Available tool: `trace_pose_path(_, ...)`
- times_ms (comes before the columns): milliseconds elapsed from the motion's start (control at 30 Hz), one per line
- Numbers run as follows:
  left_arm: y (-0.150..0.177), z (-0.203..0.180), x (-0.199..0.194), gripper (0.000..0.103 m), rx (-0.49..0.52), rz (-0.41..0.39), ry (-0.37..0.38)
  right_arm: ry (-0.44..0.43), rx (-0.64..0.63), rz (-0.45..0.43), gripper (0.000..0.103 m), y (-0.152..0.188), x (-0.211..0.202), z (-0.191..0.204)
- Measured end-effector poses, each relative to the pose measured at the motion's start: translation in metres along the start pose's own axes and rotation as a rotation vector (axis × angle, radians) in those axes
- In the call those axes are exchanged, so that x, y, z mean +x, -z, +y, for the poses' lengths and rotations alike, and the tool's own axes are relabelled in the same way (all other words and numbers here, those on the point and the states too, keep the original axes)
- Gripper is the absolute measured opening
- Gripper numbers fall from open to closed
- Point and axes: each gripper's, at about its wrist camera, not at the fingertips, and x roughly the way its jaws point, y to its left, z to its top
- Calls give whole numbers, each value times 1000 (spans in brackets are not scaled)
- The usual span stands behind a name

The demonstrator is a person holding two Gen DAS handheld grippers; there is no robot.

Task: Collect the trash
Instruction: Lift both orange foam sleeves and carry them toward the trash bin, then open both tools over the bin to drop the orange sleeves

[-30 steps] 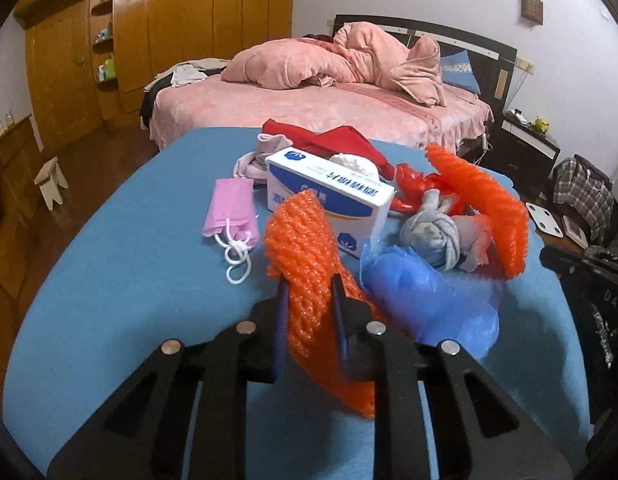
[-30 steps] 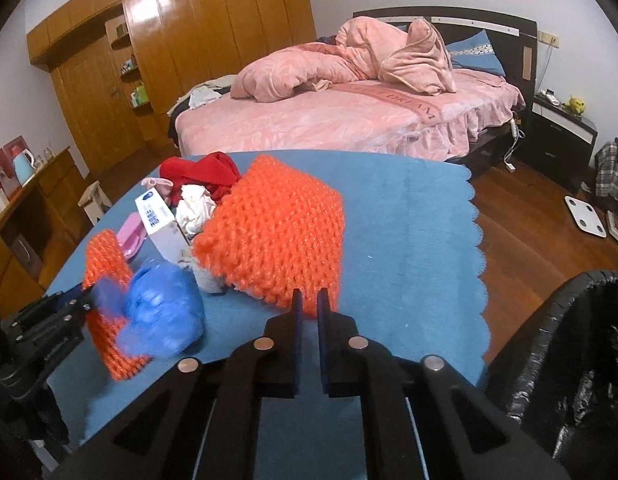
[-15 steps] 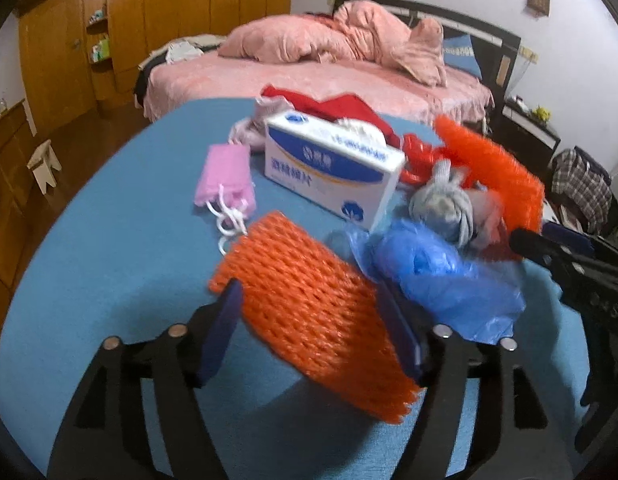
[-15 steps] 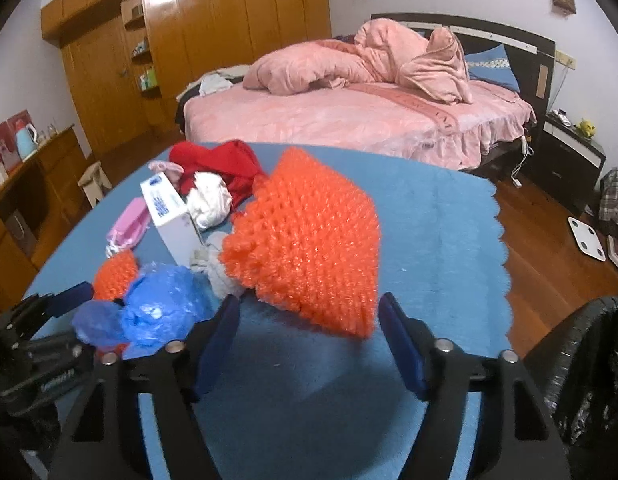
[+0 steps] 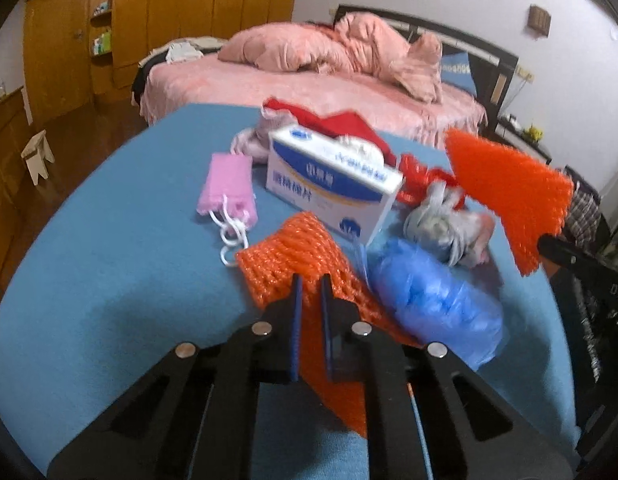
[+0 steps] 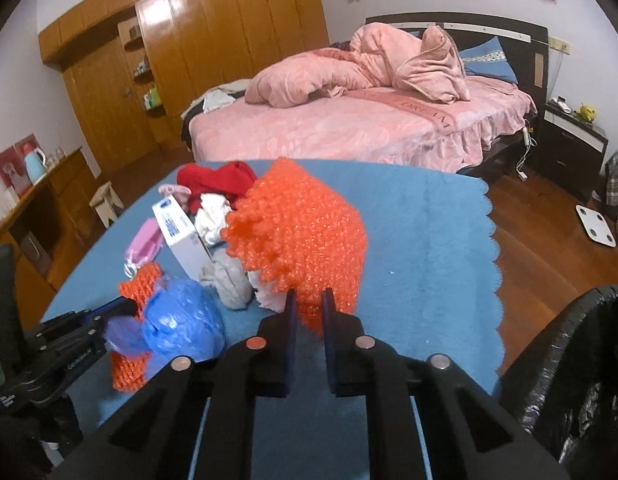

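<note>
My left gripper [image 5: 309,284] is shut on an orange foam net [image 5: 297,256] at the near side of the blue table [image 5: 109,264]. My right gripper [image 6: 308,300] is shut on a second orange foam net [image 6: 305,232] and holds it lifted above the table; that net also shows in the left wrist view [image 5: 509,188]. A crumpled blue plastic bag [image 5: 433,300] lies right of the left gripper. A white and blue box [image 5: 333,184], a pink mask [image 5: 229,188], a grey cloth ball [image 5: 441,224] and red cloth [image 5: 341,124] lie behind.
A black-lined trash bin [image 6: 573,368] stands at the table's right edge. A pink bed [image 6: 369,120] lies behind the table, with a wooden wardrobe [image 6: 189,48] on the left. A small stool [image 5: 37,152] and a scale [image 6: 595,224] are on the wood floor.
Both grippers were open half a second ago and have shut, each on its orange foam net. The right one's net is now raised.
</note>
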Motion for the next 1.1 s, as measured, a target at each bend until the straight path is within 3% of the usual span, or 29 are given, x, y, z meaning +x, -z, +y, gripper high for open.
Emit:
trace_pose_path(367,-34,-15,-79,8,30,-197,22,-8,25,-94,12,-12,-61,-7)
trace_pose_path(533,-48,-43,-106,8,60,-248,85,-10,59,-128,12,-12,-96,-21)
trace_pose_path(767,-49,-121,-108,8,159,-240,232,65,116,-154,12,4,-142,-56)
trace_pose_path(1100,-20,-244,-80,8,301,-153,441,260,236,-147,12,49,-198,-136)
